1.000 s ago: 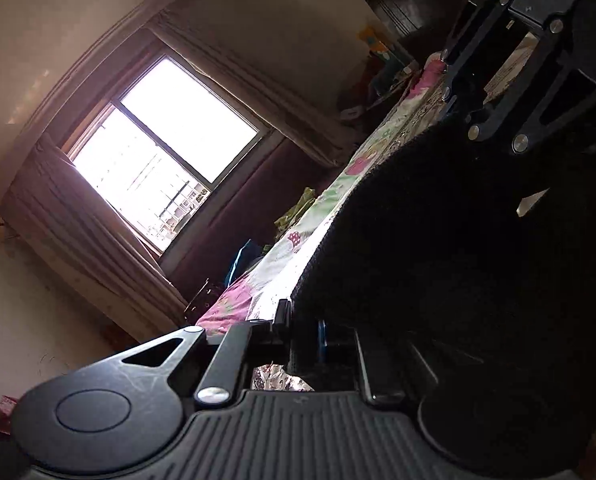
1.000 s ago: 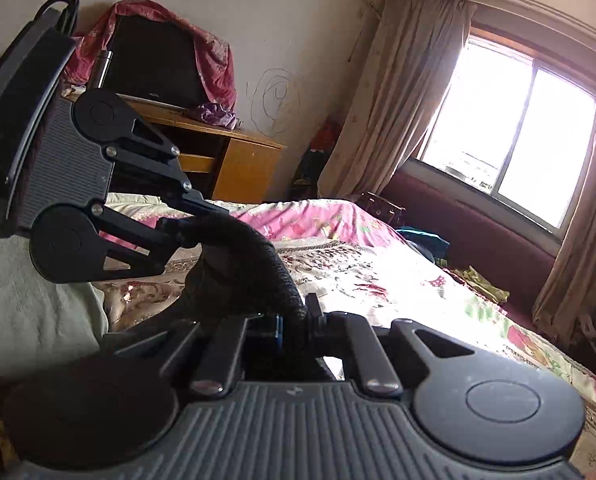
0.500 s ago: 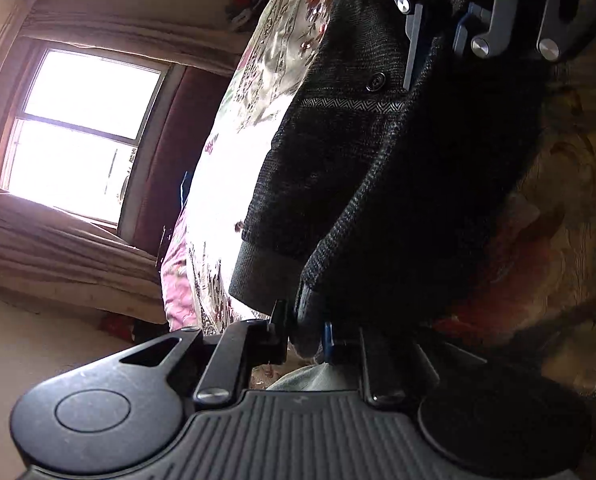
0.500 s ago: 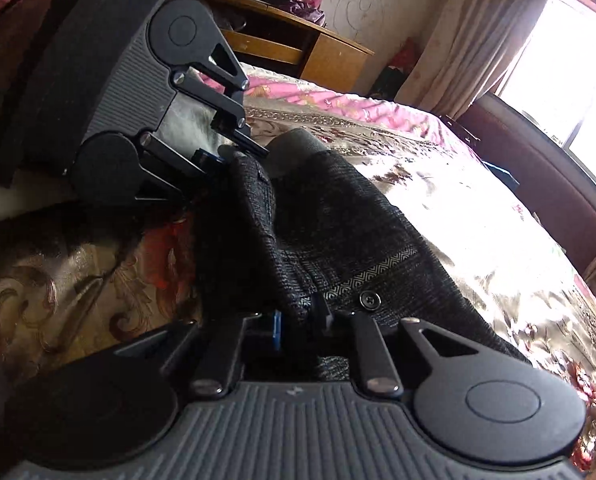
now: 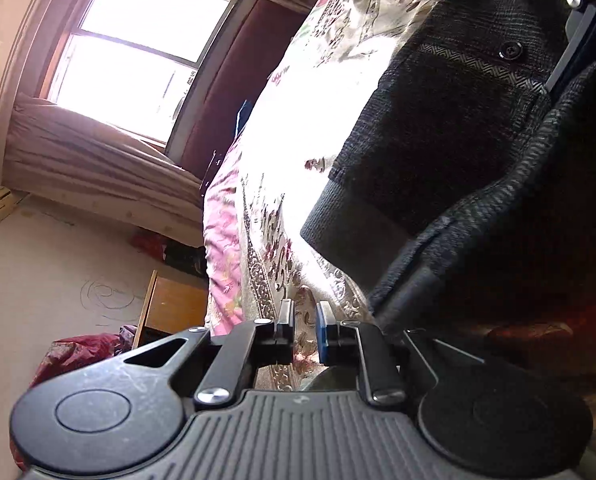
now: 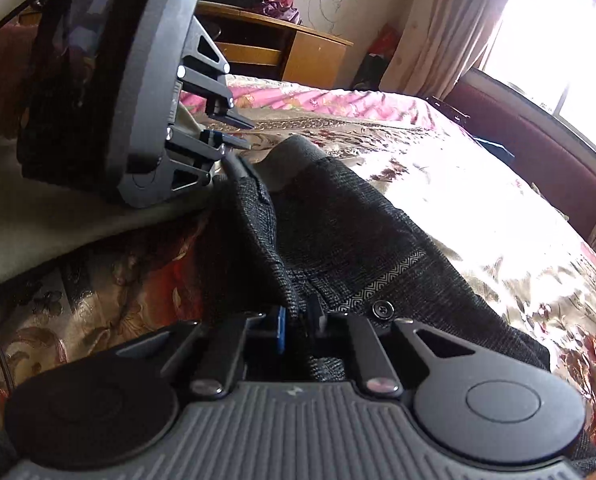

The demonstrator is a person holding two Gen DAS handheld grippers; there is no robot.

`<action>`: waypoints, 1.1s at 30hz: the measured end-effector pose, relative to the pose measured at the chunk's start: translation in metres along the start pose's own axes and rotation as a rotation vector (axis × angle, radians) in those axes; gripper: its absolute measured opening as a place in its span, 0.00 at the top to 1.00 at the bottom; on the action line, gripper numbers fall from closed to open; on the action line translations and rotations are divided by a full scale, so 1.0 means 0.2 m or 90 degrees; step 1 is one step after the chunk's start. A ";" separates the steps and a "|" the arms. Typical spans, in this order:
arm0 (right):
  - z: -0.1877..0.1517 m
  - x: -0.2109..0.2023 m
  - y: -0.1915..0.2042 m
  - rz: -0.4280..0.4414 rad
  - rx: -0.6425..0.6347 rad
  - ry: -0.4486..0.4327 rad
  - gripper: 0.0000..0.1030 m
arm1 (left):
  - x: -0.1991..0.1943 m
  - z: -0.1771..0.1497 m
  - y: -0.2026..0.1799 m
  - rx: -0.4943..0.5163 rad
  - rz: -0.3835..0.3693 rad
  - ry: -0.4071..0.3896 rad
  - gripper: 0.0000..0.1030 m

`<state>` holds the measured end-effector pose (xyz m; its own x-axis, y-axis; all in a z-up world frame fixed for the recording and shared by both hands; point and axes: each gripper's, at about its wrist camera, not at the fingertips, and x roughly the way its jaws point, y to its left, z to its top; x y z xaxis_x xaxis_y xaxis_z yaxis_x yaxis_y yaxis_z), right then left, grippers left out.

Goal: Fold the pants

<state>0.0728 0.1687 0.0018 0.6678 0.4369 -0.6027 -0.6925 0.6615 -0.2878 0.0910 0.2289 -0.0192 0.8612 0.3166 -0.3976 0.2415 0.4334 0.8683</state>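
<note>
Dark grey tweed pants point(image 6: 338, 240) lie folded on the floral bedspread point(image 6: 478, 200); a herringbone pocket trim and a button point(image 6: 382, 310) show. In the left wrist view the pants point(image 5: 458, 140) lie to the right of my left gripper point(image 5: 304, 330), which is open and empty, its jaws slightly apart just beside the ribbed waistband edge point(image 5: 338, 232). My right gripper point(image 6: 298, 328) is shut on a fold of the pants near the button. The left gripper point(image 6: 234, 132) also shows in the right wrist view, beside the far end of the pants.
A wooden desk point(image 6: 298, 52) with a dark monitor stands against the far wall. A window point(image 5: 138, 48) with beige curtains and a maroon bench point(image 6: 538, 140) flank the bed. A pale blanket point(image 6: 58, 232) lies at the bed's near left.
My left gripper has let go of the pants' waistband and opened; the pants have dropped onto the bed. My right gripper keeps its hold.
</note>
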 end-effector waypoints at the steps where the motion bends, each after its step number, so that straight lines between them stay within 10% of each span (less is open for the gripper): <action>1: -0.01 -0.01 0.00 -0.003 0.002 -0.005 0.90 | 0.01 -0.03 -0.01 0.017 0.008 0.011 0.71; 7: -0.04 0.02 0.03 -0.001 0.001 0.004 0.89 | -0.24 -0.06 0.06 -0.051 -0.002 -0.029 0.71; 14: 0.00 -0.02 -0.06 0.018 0.062 -0.002 0.90 | -0.35 0.01 -0.24 0.166 -0.049 -0.115 0.66; 22: 0.07 -0.14 -0.11 0.013 0.058 -0.032 0.91 | -0.27 0.04 -0.10 0.133 -0.019 -0.137 0.72; 28: 0.03 0.04 0.07 0.031 0.017 0.024 0.86 | -0.20 -0.03 -0.30 0.255 -0.019 -0.074 0.74; 33: -0.03 -0.13 -0.02 0.040 0.027 -0.013 0.70 | -0.29 -0.03 -0.22 0.201 -0.058 -0.052 0.61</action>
<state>0.0571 0.1502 0.0141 0.6290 0.4900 -0.6035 -0.7213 0.6575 -0.2179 0.0288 0.1965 -0.0352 0.8595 0.2142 -0.4641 0.4351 0.1701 0.8842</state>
